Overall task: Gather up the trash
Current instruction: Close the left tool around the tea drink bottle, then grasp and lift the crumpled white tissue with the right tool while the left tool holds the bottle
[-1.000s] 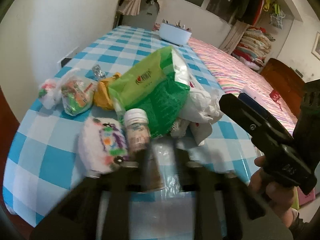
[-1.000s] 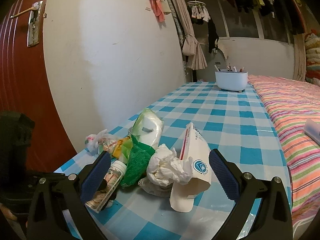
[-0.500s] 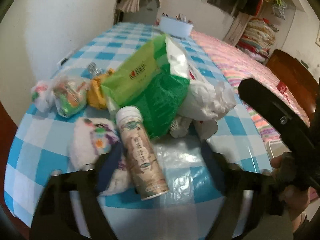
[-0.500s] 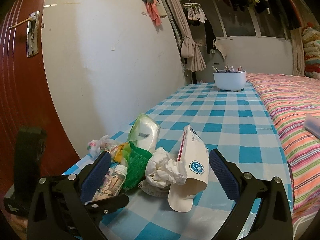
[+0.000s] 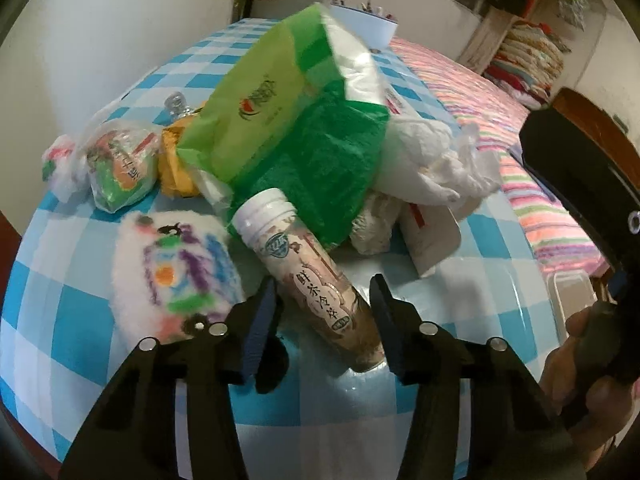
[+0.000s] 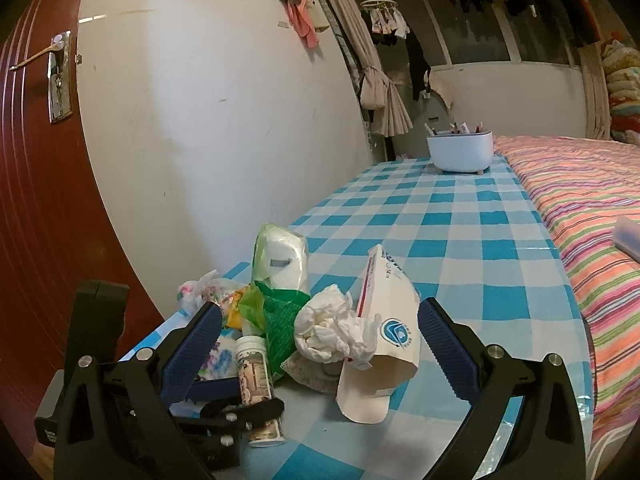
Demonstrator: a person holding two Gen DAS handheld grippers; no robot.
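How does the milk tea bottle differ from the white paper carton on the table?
The milk tea bottle is a printed cylinder with a white cap; the white paper carton is a flattened, open-ended box. The bottle lies between the closing jaws of the left gripper; nothing grips the carton. Both lie on the checked tablecloth.

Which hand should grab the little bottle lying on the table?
Left. The left gripper already straddles the bottle, jaws closing. The right gripper sits open around tissue.

Bottle label: 鲜茶冷萃
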